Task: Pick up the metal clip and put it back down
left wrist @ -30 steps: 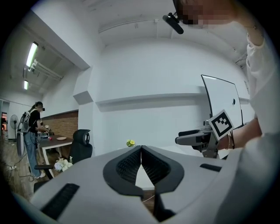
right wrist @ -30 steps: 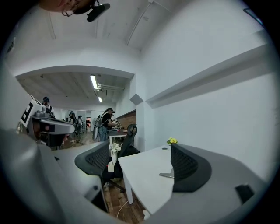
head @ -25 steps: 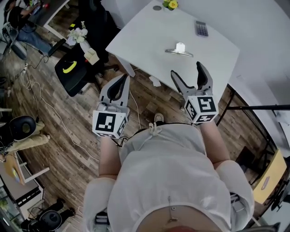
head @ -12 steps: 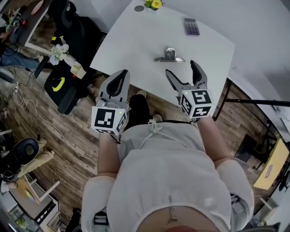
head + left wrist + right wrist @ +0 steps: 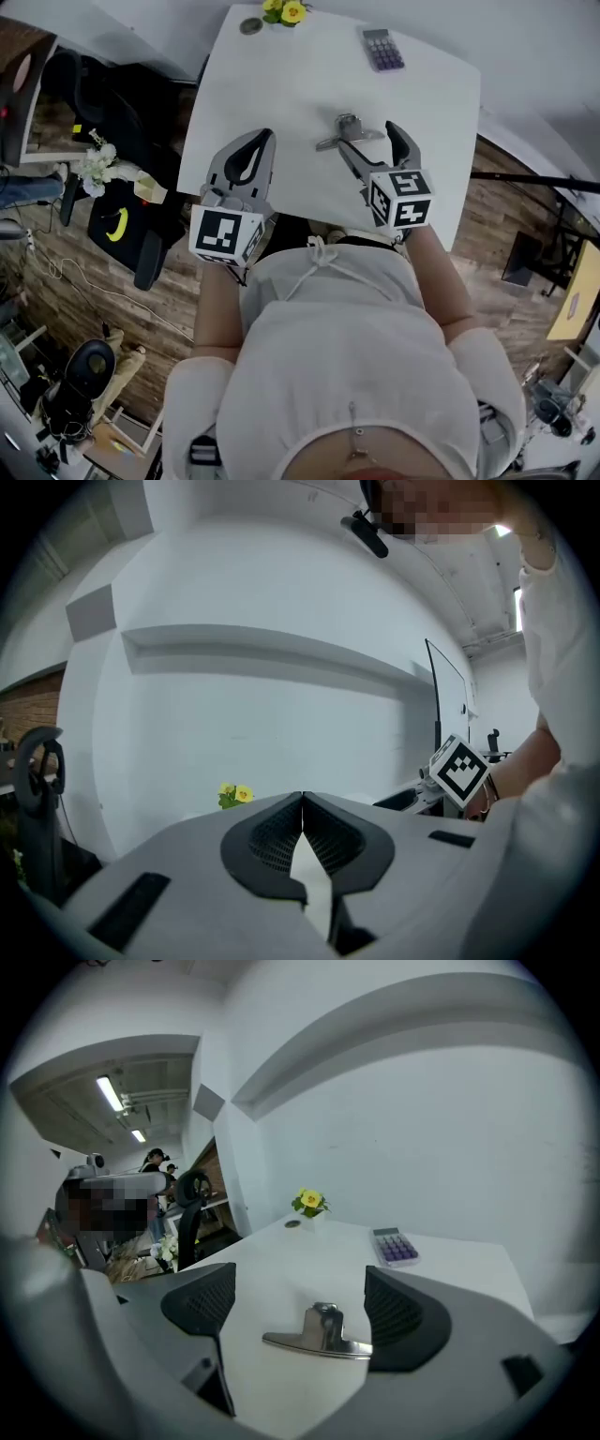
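Silver metal clip [image 5: 349,132] with a raised handle, just one, lies on the white table [image 5: 281,84]. Your right tongs [image 5: 300,1305] gape around it, and your left tongs [image 5: 302,803] are pressed together.

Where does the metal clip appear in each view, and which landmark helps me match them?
Head view: metal clip lies on the white table, at the tips of the open right claw.
Left gripper view: not in it.
Right gripper view: clip at low centre, seen between the open jaws.
Shared landmark: the yellow flower at the table's far edge.
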The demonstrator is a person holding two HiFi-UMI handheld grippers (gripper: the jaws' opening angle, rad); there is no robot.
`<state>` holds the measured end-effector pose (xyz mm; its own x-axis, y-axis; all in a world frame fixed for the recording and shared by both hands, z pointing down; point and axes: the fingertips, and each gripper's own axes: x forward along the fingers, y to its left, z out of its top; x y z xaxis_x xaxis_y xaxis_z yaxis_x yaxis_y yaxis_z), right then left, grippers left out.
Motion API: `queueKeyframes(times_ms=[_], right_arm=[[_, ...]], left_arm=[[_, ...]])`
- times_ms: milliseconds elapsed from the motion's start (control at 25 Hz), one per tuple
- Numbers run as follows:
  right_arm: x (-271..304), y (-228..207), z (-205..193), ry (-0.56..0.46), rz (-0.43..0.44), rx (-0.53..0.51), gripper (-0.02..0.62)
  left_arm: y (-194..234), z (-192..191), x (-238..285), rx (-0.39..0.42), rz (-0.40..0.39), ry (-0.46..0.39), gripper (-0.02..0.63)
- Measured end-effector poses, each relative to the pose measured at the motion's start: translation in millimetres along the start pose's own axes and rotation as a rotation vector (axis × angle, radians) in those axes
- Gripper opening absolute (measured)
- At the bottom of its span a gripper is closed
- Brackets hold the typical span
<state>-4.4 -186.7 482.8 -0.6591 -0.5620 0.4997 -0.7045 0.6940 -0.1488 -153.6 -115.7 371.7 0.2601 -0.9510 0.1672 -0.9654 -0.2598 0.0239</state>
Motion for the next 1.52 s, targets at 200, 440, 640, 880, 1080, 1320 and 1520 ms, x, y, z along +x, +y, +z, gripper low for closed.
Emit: queueKeyframes(times_ms=[200, 440, 640, 880, 1080, 1320, 1520], right_arm=[[38, -10, -29, 0.115, -0.065, 0.05, 0.425], [78, -25, -69, 0.236, -0.126, 0.105, 0.425], [102, -41, -97, 0.321, -0.17, 0.153, 0.419], [112, -53, -112, 0.4, -0.236, 0.142, 0.386], [111, -51, -119, 0.461, -0.252, 0.098, 0.306], [111, -50, -119, 0.479, -0.254, 0.101, 0.298], [100, -48, -104, 0.42, -0.265, 0.109, 0.297]], left_arm=[[21, -23, 41, -0.025, -0.115, 0.05, 0.018], [39, -48, 76, -0.057, -0.2, 0.104, 0.018], [47, -74, 95, -0.074, -0.246, 0.159, 0.018], [56, -89, 112, -0.093, -0.281, 0.196, 0.018], [59, -91, 120, -0.098, -0.294, 0.218, 0.018], [63, -82, 125, -0.079, -0.303, 0.171, 0.018], [61, -62, 119, -0.072, -0.314, 0.135, 0.018]])
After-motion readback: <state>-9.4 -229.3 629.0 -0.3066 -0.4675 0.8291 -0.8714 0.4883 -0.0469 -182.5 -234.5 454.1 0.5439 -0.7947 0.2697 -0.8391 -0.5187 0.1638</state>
